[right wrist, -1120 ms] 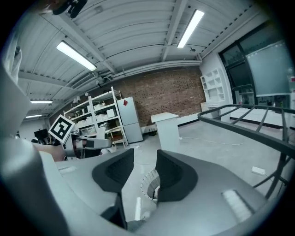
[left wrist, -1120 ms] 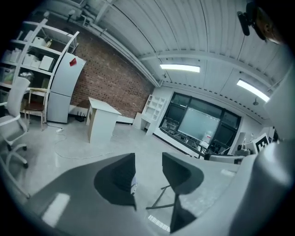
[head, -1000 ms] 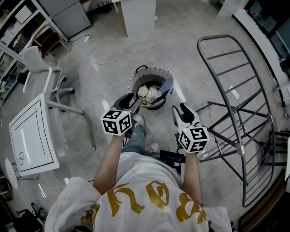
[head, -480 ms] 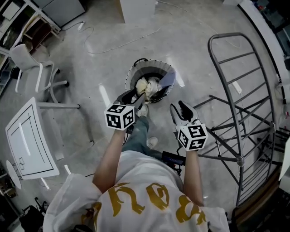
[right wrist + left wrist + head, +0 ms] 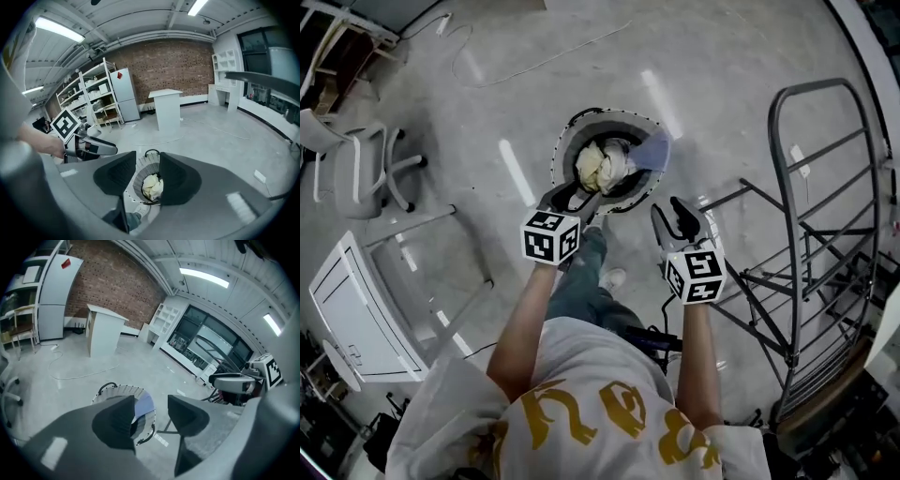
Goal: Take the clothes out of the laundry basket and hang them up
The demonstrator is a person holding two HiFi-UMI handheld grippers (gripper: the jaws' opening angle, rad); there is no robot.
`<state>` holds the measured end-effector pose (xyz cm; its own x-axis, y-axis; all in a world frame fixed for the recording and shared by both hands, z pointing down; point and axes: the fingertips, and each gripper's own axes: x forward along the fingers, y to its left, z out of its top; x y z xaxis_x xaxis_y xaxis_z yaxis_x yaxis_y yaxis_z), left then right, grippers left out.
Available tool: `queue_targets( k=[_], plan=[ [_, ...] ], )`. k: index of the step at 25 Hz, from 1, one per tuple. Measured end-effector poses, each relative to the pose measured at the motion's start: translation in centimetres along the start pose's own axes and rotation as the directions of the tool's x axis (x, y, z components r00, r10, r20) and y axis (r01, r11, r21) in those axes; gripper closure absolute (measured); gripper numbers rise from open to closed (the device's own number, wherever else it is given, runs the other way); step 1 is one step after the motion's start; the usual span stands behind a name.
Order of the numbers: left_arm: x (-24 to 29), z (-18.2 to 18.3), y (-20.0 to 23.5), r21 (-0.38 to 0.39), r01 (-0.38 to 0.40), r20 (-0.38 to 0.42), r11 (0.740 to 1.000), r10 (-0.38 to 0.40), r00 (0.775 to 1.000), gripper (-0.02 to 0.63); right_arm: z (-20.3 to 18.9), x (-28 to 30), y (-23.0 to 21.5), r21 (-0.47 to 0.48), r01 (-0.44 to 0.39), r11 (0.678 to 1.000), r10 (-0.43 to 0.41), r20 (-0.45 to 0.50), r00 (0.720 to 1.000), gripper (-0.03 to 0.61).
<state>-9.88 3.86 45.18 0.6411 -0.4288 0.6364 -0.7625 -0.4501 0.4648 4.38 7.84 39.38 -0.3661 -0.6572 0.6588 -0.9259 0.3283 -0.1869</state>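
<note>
Head view, left gripper (image 5: pixel 572 199): the jaws are apart and hold nothing; they hang above the near rim of the laundry basket (image 5: pixel 565 142) without touching it.
Head view, right gripper (image 5: pixel 676 215): the jaws are apart and empty; it is just beside the basket, on the side of the drying rack (image 5: pixel 823 234).
Head view, clothes: the cream clothes (image 5: pixel 600 166) lie in the basket, ahead of the left gripper's tips; a blue cloth (image 5: pixel 650 150) hangs over the rim, ahead of the right gripper.
Head view, hidden: the left jaws cover a part of the near rim; the rack is cut off at the right edge of the view.
Left gripper view, jaws: wide apart, with only air between them; nothing touches the pads.
Left gripper view, basket: it stands below and beyond the jaws, with the blue cloth showing in the gap.
Left gripper view, hidden: the left jaw covers a part of the basket, and the cream clothes do not show.
Right gripper view, jaws: apart, nothing held; the gap frames the basket with the cream clothes, well below.
Right gripper view, hidden: both jaws cover the basket's sides.
</note>
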Motion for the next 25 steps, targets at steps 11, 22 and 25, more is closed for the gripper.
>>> queue_targets(
  k=[11, 22, 25],
  plan=[
    [9.6, -2.6, 4.8, -0.001, 0.050, -0.159, 0.999, -0.050, 0.986, 0.397, -3.6, 9.6, -4.5, -0.229, -0.022, 0.973, -0.034, -0.240, 0.970, 0.382],
    [15.7, -9.4, 8.8, -0.034, 0.052, -0.305, 0.998, -0.060, 0.950, 0.394, -9.3, 18.2, -6.2, -0.381, -0.235, 0.894, 0.045, -0.445, 0.894, 0.373],
    [16.8, -12.2, 9.6, -0.071, 0.043, -0.352, 0.997, -0.066, 0.934, 0.396, -11.4, 20.5, -6.3, -0.411, -0.303, 0.859, 0.067, -0.498, 0.865, 0.373]
  ],
)
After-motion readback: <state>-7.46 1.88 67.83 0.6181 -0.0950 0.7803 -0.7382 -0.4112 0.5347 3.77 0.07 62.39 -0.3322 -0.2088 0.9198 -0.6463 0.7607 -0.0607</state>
